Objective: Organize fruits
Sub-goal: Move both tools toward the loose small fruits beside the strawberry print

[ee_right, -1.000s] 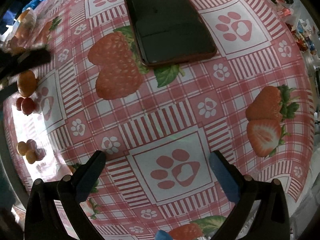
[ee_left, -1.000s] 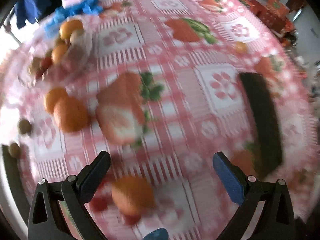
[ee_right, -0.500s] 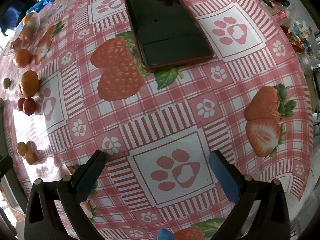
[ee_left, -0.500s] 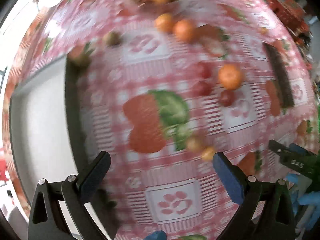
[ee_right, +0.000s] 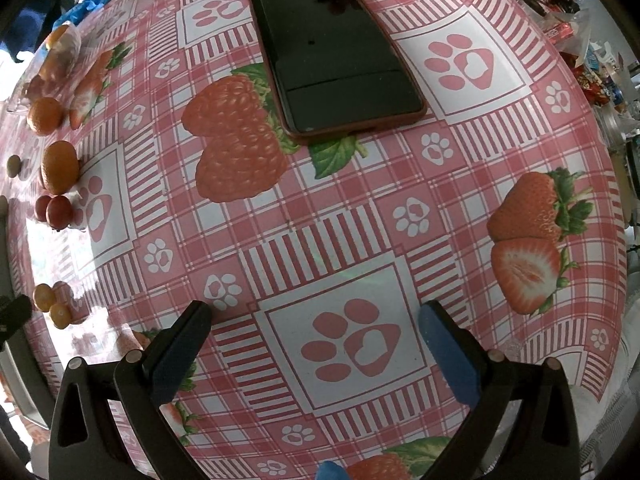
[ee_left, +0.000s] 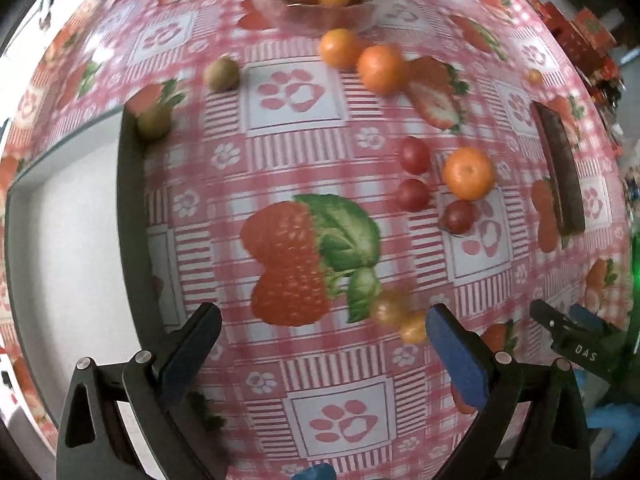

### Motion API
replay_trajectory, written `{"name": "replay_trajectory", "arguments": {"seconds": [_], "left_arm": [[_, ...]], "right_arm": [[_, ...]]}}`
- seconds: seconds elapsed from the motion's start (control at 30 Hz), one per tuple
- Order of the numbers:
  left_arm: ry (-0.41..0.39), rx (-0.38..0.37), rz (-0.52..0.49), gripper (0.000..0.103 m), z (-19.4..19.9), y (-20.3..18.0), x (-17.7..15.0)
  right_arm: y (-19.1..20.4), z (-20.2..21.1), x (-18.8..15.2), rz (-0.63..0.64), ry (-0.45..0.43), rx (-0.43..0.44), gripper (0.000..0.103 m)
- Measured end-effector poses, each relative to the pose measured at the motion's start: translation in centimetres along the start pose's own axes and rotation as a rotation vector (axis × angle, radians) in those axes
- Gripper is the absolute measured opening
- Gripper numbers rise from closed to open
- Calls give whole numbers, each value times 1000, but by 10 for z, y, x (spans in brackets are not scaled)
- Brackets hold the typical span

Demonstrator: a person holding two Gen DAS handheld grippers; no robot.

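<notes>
Clear bowl (ee_left: 320, 8): oranges, kiwis | tray (ee_left: 60, 240): bare | both claws: wide, unloaded

Left gripper (ee_left: 320, 340) gapes above blurred tablecloth (ee_left: 280, 152), two small, perhaps yellow, fruits (ee_left: 400, 316) nearby.

The tablecloth (ee_right: 320, 240) looks like glossy printed plastic or oilcloth, smooth, with glare patches at its left side in the right wrist view. The phone (ee_right: 332, 48) has a glossy black glass screen that mirrors the room, set in a matt reddish-brown case. The tray (ee_left: 60, 240) at the left has a matt pale floor and a dark, smooth rim, seemingly plastic. The mandarins (ee_left: 468, 174) have dull, finely dimpled peel; the cherry tomatoes (ee_left: 414, 194) have smooth, shiny skin. The far bowl (ee_left: 328, 12) looks like clear plastic or glass. Both grippers' fingers (ee_right: 180, 356) look like matt black plastic, with matt blue pads (ee_right: 448, 360).
</notes>
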State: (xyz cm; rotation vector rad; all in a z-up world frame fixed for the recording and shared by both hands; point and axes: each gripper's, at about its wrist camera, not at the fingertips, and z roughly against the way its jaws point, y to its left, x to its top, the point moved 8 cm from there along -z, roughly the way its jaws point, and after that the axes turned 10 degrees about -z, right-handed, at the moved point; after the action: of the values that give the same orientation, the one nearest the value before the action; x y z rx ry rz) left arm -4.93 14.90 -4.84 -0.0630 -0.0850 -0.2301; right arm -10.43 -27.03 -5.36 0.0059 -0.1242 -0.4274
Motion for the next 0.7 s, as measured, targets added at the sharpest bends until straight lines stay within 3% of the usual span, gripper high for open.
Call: {"name": "replay_trajectory", "arguments": {"seconds": [0.17, 0.37, 0.6, 0.7], "left_arm": [[60, 54, -4, 103, -21, 0, 0], [91, -20, 4, 103, -31, 1, -3], [33, -13, 92, 103, -32, 16, -7], [67, -9, 74, 103, -35, 16, -8]], "right_arm": [[1, -1, 3, 0, 11, -3, 103], [1, -1, 0, 2, 16, -4, 103], [3, -5, 0, 30, 108, -21, 103], [5, -6, -4, 32, 136, -20, 103]]}}
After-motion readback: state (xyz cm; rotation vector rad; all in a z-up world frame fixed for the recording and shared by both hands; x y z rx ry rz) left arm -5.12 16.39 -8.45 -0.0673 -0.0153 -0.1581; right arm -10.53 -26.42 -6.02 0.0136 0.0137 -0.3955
